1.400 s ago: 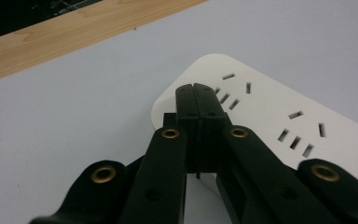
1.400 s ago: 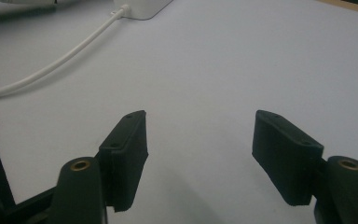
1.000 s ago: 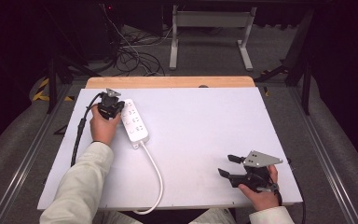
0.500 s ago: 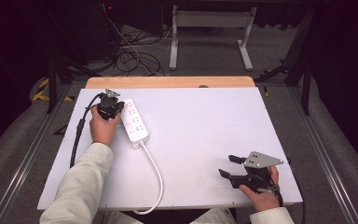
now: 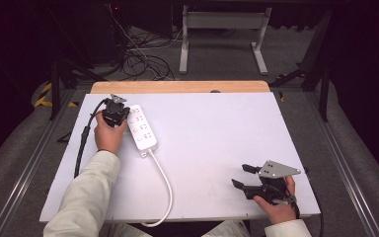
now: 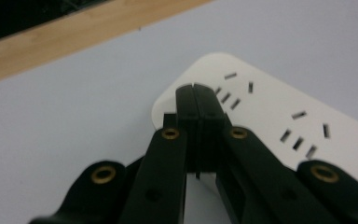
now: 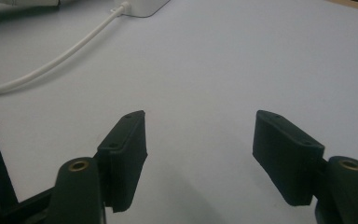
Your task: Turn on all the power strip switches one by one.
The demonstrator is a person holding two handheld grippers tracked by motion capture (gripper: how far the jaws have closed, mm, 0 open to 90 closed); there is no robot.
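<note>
On the white counter (image 5: 217, 148), the left gripper (image 6: 196, 88), jaws closed, presses the power strip (image 5: 142, 127) at far left; right gripper (image 5: 242, 176) waits open. Next: likely its switch.

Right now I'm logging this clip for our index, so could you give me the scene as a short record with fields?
surface: white table top with a wooden strip at the far edge
main object: white power strip, lying flat, far left
cord: white cord running to the near edge
left claw: shut, tips over the strip's end
right claw: open, nothing between the jaws, near right corner
</note>
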